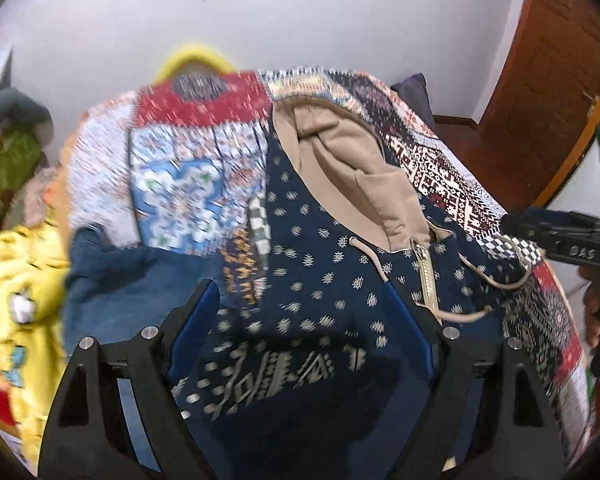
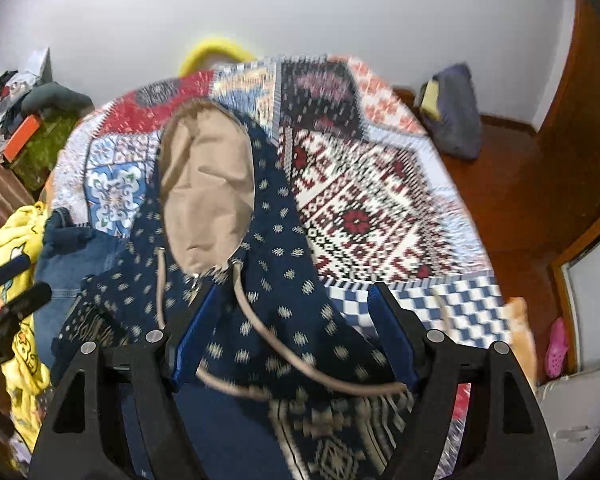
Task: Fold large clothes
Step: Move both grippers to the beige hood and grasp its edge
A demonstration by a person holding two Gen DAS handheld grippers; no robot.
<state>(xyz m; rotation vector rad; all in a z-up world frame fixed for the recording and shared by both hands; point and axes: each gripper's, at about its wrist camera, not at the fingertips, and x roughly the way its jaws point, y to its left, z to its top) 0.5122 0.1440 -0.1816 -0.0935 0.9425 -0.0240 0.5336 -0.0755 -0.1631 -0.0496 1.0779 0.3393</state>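
Observation:
A navy patterned hoodie [image 1: 316,280] with a tan-lined hood [image 1: 340,168], a gold zipper and tan drawcords lies on a patchwork bedspread [image 1: 196,152]. It also shows in the right wrist view [image 2: 284,264], hood [image 2: 208,192] pointing away. My left gripper [image 1: 300,300] is open just over the hoodie's chest, with cloth between the blue pads. My right gripper [image 2: 292,300] is open over the hoodie's neck area, a drawcord [image 2: 260,332] looping between its fingers. The right gripper's body shows at the right edge of the left wrist view [image 1: 560,236].
A yellow garment [image 1: 16,288] and blue jeans [image 1: 112,272] lie at the bed's left. A cluttered green box [image 2: 40,144] stands far left. A dark bag [image 2: 456,112] sits on the wooden floor at right, near a wooden door [image 1: 548,48]. A white wall is behind.

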